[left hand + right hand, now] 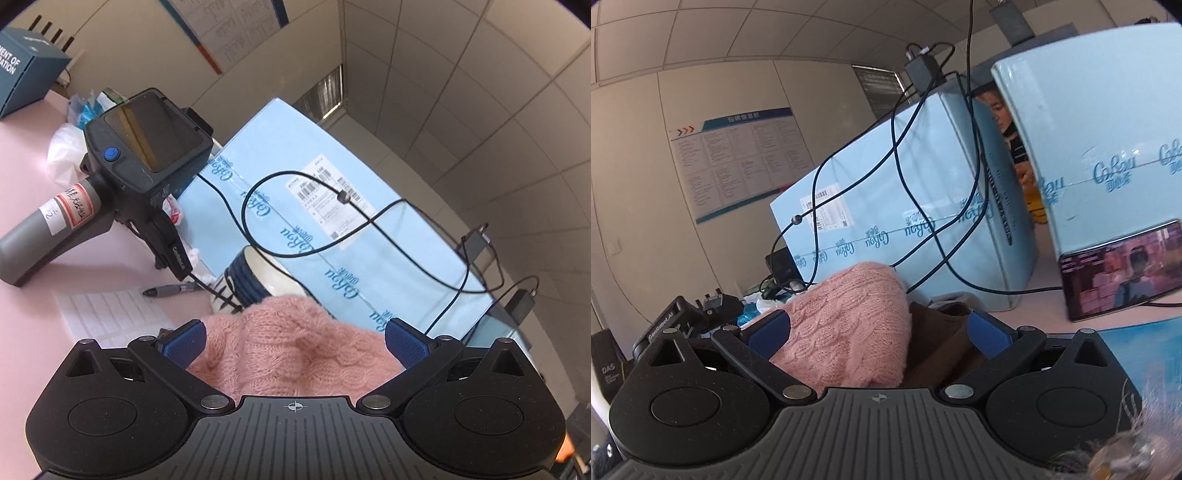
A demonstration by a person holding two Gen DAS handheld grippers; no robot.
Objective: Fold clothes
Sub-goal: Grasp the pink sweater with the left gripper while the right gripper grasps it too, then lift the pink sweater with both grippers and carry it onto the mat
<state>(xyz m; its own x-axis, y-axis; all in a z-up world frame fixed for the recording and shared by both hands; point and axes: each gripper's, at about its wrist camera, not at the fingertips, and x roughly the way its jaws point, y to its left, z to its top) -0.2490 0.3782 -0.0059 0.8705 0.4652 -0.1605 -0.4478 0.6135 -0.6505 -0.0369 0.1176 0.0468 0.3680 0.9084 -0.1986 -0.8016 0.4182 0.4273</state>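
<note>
A pink cable-knit sweater [295,350] lies bunched directly in front of my left gripper [294,341]. Its blue pads [184,343] stand wide apart on either side of the knit, so the gripper is open. In the right wrist view the same pink sweater [846,325] fills the left half of the gap of my right gripper [879,332], which is also open. A dark brown garment [942,347] lies beside the sweater, against the right blue pad [990,332].
A spare handheld gripper [144,158] lies on the pink table [33,155]. Nearby are a marker [173,290], a label sheet [103,314] and a striped cup [255,280]. Light blue boxes [905,206] draped with black cables [369,221] stand behind. A phone [1119,269] leans on one box, and a person [1001,110] is behind them.
</note>
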